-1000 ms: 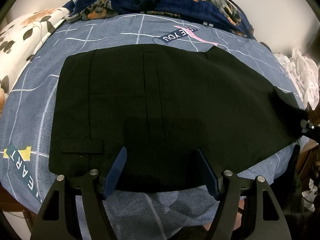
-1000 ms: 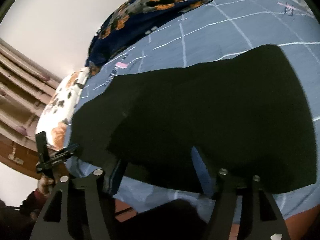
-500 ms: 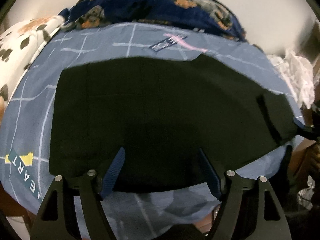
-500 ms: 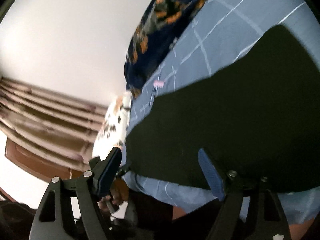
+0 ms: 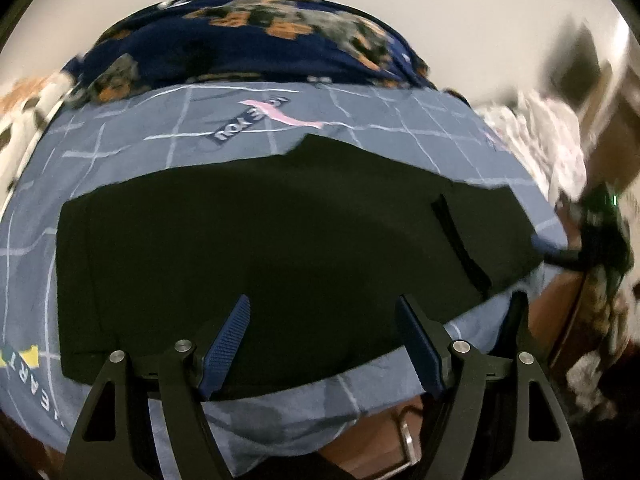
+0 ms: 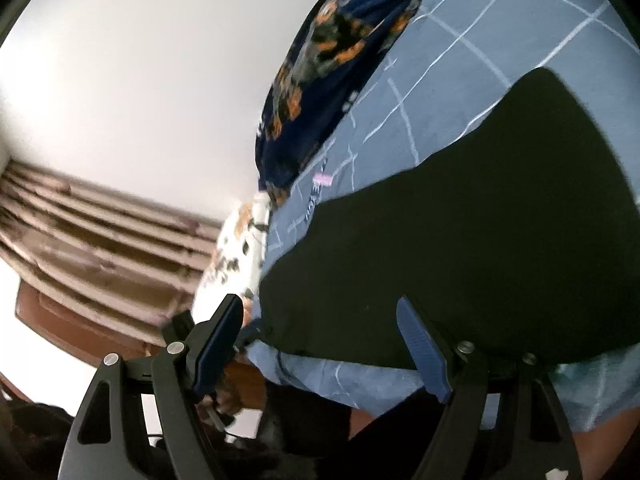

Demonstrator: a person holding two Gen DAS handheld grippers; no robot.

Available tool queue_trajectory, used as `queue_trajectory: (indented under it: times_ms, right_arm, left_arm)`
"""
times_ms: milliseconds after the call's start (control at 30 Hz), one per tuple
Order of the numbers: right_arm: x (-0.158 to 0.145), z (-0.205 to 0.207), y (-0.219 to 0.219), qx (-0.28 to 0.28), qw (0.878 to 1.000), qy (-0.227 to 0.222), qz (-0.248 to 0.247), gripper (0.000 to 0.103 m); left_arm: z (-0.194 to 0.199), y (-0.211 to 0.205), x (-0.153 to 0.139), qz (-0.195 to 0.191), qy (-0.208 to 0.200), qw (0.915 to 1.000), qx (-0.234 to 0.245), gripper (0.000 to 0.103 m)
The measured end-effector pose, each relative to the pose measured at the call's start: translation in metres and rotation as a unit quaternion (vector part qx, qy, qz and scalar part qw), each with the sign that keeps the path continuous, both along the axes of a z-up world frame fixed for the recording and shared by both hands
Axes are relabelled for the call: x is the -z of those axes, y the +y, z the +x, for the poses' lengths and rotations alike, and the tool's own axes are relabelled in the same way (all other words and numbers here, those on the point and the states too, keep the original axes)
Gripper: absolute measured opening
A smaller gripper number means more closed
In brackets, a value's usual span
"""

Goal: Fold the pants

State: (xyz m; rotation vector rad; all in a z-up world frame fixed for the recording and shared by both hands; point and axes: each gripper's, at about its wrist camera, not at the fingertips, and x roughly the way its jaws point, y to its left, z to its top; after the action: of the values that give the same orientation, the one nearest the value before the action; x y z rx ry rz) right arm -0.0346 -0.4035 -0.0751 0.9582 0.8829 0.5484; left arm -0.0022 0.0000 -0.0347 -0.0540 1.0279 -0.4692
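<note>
The black pants (image 5: 280, 240) lie folded flat across the blue grid-patterned sheet (image 5: 360, 120), a dark strip showing near their right end. My left gripper (image 5: 323, 302) hovers open above the pants' near edge, with nothing between its blue pads. In the right wrist view the pants (image 6: 480, 240) fill the right side, and my right gripper (image 6: 318, 302) stands open over their near corner, holding nothing. A finger (image 5: 560, 255) of the right gripper shows at the pants' right edge in the left wrist view.
A navy dog-print blanket (image 5: 260, 48) is bunched along the far side of the bed. A floral pillow (image 6: 236, 256) lies at the left end. Crumpled white cloth (image 5: 548, 140) sits off the right end. A wooden headboard (image 6: 100, 248) and white wall stand beyond.
My left gripper has lifted and pulled back from the pants. My right gripper has opened wider, rolled and swung left, so the wall and headboard now fill its left side.
</note>
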Motion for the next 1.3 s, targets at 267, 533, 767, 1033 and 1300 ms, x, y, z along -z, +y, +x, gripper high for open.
queue_trajectory:
  times_ms: [267,533,767,1033,1300]
  right_arm:
    - [0.020,0.015,0.060,-0.080,0.995,0.034,-0.057,0.078]
    - [0.017,0.025,0.101,-0.102,0.993,0.026,-0.046,0.078]
    - [0.029,0.028,0.129,-0.121,0.990,0.050,-0.047,0.078]
    - [0.031,0.028,0.137,-0.110,0.991,0.066,-0.040,0.082]
    - [0.042,0.033,0.140,-0.090,0.991,0.092,-0.021,0.083]
  left_arm:
    - [0.011,0.071,-0.001,0.025,-0.006,0.9942,-0.104,0.075]
    - [0.031,0.166,0.014,-0.007,0.030,0.9860,-0.164,0.074]
    - [0.052,0.160,0.035,-0.015,0.032,0.9967,-0.074,0.071]
    - [0.079,0.154,0.056,0.024,0.045,0.9976,-0.047,0.071]
    - [0.077,0.135,0.059,0.059,0.020,0.9981,0.000,0.071]
